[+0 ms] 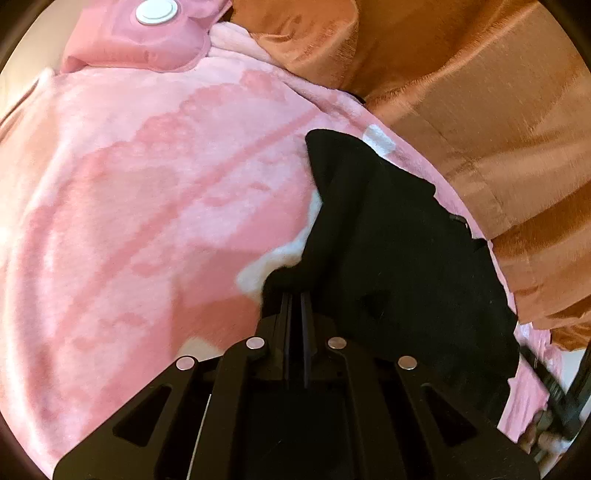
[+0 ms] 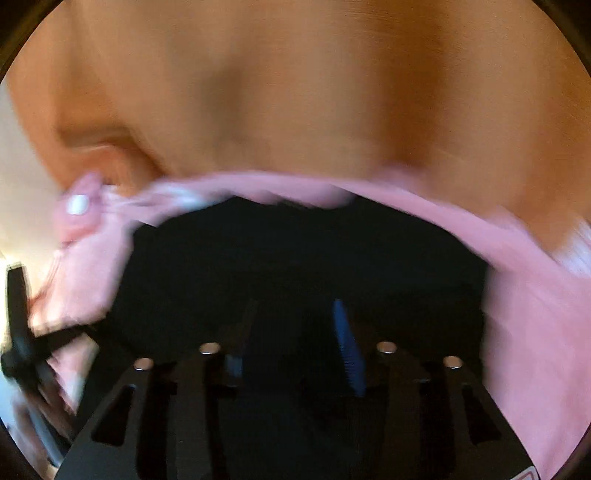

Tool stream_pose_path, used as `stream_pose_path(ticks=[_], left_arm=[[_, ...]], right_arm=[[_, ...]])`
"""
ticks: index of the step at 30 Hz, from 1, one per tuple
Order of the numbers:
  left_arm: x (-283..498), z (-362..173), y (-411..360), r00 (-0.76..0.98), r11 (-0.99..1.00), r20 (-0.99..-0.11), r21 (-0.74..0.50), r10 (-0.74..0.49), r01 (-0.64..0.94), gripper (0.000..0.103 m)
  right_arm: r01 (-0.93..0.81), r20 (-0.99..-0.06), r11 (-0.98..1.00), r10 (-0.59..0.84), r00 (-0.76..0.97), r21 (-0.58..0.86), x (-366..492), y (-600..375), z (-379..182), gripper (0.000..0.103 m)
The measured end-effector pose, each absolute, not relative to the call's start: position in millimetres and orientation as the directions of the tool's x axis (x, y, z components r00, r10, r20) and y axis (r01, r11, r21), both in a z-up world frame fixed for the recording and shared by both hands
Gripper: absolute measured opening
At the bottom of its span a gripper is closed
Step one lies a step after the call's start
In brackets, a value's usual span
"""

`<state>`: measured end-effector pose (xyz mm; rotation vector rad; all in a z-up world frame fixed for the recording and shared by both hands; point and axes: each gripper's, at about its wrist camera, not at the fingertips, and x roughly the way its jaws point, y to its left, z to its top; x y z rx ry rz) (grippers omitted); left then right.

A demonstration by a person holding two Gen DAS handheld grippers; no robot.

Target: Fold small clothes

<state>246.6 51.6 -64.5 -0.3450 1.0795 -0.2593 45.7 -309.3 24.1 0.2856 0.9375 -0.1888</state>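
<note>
A small black garment (image 1: 399, 236) lies on a pink fleece blanket (image 1: 147, 184), partly lifted at its left edge. My left gripper (image 1: 295, 291) is shut on that edge of the black garment, which bunches over the fingertips. In the blurred right wrist view the same black garment (image 2: 295, 251) spreads just ahead of my right gripper (image 2: 295, 314), whose jaws stand apart, with a blue pad (image 2: 347, 347) showing on the right finger (image 2: 343, 332). The right gripper holds nothing that I can see.
An orange-brown curtain (image 1: 461, 92) hangs along the blanket's far right side. A pink padded item with a white round cap (image 1: 155, 13) lies at the top left. The other gripper's black frame (image 2: 22, 332) shows at the left edge.
</note>
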Motion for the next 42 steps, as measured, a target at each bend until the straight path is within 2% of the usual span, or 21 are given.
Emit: stream_pose_path(ticks=[4,7,9,10,12,15,19,23,25,26,30,32,33,35,39,42], left_arm=[[239,-64,57,0.454,0.91,-0.808,-0.415,-0.375,0.012,0.004],[236,-54,49,0.476,0.895,-0.784,-0.446,-0.398,0.015,0.004],[234,-51,45,0.467,0.871,-0.766,-0.49,-0.441,0.018,0.008],[235,-52,43,0.458,0.862,-0.764,-0.507,-0.455,0.012,0.014],[240,-62,37,0.434,0.846,-0.766,-0.533,-0.474,-0.016,0.017],[246,-73,32,0.437,0.848,-0.776,-0.527,-0.455,-0.053,0.014],[247,-65,20,0.477,0.891,-0.787,-0.454,-0.392,-0.018,0.014],[250,-66,21,0.474,0.889,-0.789,-0.458,-0.391,-0.029,0.014],[252,-66,27,0.473,0.868,-0.775,-0.494,-0.419,-0.04,0.014],[254,-67,30,0.473,0.856,-0.767,-0.514,-0.433,-0.051,0.017],[260,-88,61,0.461,0.692,-0.678,-0.702,-0.573,-0.172,0.017],[260,-92,67,0.458,0.649,-0.653,-0.736,-0.603,-0.194,0.017],[259,-90,66,0.459,0.658,-0.657,-0.729,-0.598,-0.188,0.017],[258,-84,61,0.465,0.686,-0.67,-0.708,-0.578,-0.167,0.016],[253,-74,65,0.498,0.66,-0.642,-0.732,-0.583,-0.171,0.016],[251,-72,70,0.491,0.634,-0.623,-0.754,-0.609,-0.169,0.019]], right_arm=[[0.406,-0.798,0.867,-0.016,0.602,0.289,0,-366,10,0.049],[0.419,-0.777,0.843,-0.002,0.63,0.338,17,-362,7,0.049],[0.418,-0.759,0.835,-0.001,0.651,0.358,36,-354,5,0.05],[0.416,-0.753,0.831,0.004,0.658,0.368,44,-348,2,0.051],[0.396,-0.758,0.845,0.017,0.652,0.36,57,-336,-5,0.053],[0.352,-0.765,0.883,0.013,0.644,0.311,69,-321,-13,0.053],[0.322,-0.76,0.906,-0.002,0.65,0.274,77,-314,-19,0.052],[0.309,-0.661,0.888,-0.008,0.751,0.341,68,-320,11,0.05],[0.282,-0.634,0.891,0.01,0.773,0.357,67,-318,18,0.051],[0.265,-0.655,0.896,0.037,0.754,0.355,71,-316,14,0.051],[0.303,-0.757,0.884,0.084,0.647,0.357,86,-311,-23,0.051],[0.311,-0.758,0.871,0.101,0.644,0.38,87,-310,-34,0.052],[0.306,-0.76,0.875,0.101,0.642,0.375,88,-307,-33,0.05],[0.272,-0.757,0.877,0.145,0.637,0.396,95,-303,-29,0.006],[0.192,-0.638,0.855,0.192,0.746,0.481,87,-301,17,0.005],[0.178,-0.621,0.867,0.176,0.764,0.465,78,-305,35,0.005]])
